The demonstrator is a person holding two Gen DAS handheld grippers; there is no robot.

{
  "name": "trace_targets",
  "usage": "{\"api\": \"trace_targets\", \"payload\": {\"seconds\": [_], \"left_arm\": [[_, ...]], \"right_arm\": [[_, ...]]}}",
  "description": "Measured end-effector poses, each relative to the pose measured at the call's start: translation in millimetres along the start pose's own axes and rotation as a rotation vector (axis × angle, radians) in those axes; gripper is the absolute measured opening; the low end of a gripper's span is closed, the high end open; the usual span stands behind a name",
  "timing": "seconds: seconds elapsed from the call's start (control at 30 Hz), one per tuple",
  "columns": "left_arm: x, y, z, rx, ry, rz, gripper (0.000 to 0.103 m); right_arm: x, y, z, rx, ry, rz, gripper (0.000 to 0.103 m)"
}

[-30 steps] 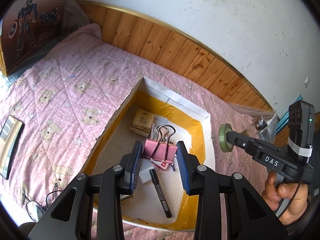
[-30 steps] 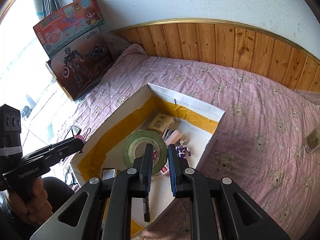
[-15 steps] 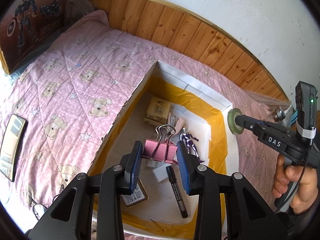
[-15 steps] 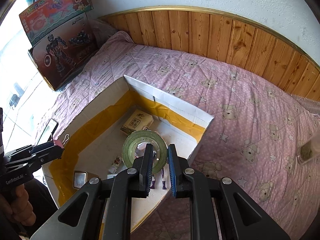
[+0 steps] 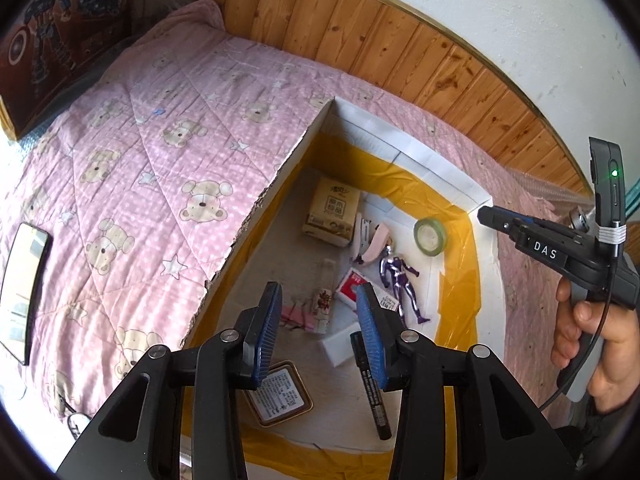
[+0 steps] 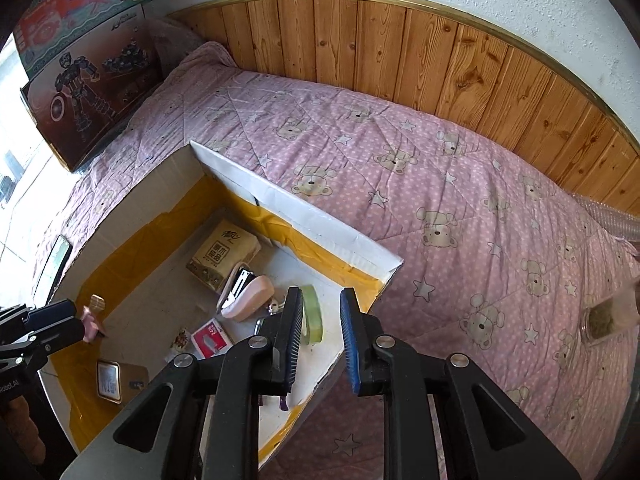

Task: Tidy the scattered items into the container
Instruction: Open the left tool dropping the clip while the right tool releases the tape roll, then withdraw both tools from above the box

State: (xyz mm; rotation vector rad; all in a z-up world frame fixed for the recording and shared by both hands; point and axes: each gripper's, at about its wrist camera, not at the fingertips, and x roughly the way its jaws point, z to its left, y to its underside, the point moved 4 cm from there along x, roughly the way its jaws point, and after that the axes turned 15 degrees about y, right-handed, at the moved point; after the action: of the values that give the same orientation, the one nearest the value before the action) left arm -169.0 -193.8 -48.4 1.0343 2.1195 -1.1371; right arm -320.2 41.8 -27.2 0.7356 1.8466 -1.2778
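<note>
An open cardboard box [image 5: 404, 151] with yellow tape inside lies on the pink bear quilt. In it are a green tape roll [image 5: 430, 236], a pink binder clip [image 5: 294, 316], a purple figure [image 5: 400, 280], a black marker [image 5: 374, 400], a tissue pack [image 5: 332, 212] and a stapler. My left gripper [image 5: 318, 328] is open and empty above the binder clip. My right gripper [image 6: 320, 340] is open and empty above the box's right corner, with the tape roll [image 6: 312, 318] lying below it. The binder clip [image 6: 90, 320] also shows beside the left gripper tip.
A phone [image 5: 22, 292] lies on the quilt left of the box. Toy boxes [image 6: 84, 60] lean at the far left. A small glass jar [image 6: 604, 320] sits on the quilt at the right. A wooden wall panel [image 6: 440, 60] runs behind the bed.
Both grippers opened. The pink binder clip dropped from the left gripper into the box, and the green tape roll dropped from the right gripper into the box.
</note>
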Motion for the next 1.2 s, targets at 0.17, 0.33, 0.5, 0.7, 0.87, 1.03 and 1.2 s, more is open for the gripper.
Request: {"api": "trace_targets", "payload": {"seconds": [0.17, 0.33, 0.5, 0.7, 0.87, 1.03, 1.2], "left_arm": [[-3, -1, 0, -0.005, 0.006, -0.003, 0.041], [-7, 0, -3, 0.001, 0.009, -0.009, 0.041], [-10, 2, -5, 0.007, 0.011, -0.005, 0.041], [-11, 4, -7, 0.011, 0.011, 0.000, 0.043], [-12, 7, -9, 0.017, 0.008, 0.006, 0.044], [-14, 14, -13, 0.027, 0.002, 0.015, 0.046], [-16, 23, -19, 0.051, -0.008, 0.023, 0.047]], "right_arm": [[0, 4, 3, -0.005, -0.009, 0.006, 0.021], [-3, 6, 5, -0.006, -0.014, 0.014, 0.021], [-7, 8, 4, -0.003, -0.015, 0.014, 0.021], [-8, 13, 6, -0.005, -0.024, 0.026, 0.022], [-11, 18, 9, -0.019, -0.033, 0.032, 0.025], [-17, 24, 13, -0.038, -0.040, 0.033, 0.026], [-29, 36, 21, -0.071, -0.057, 0.033, 0.026]]}}
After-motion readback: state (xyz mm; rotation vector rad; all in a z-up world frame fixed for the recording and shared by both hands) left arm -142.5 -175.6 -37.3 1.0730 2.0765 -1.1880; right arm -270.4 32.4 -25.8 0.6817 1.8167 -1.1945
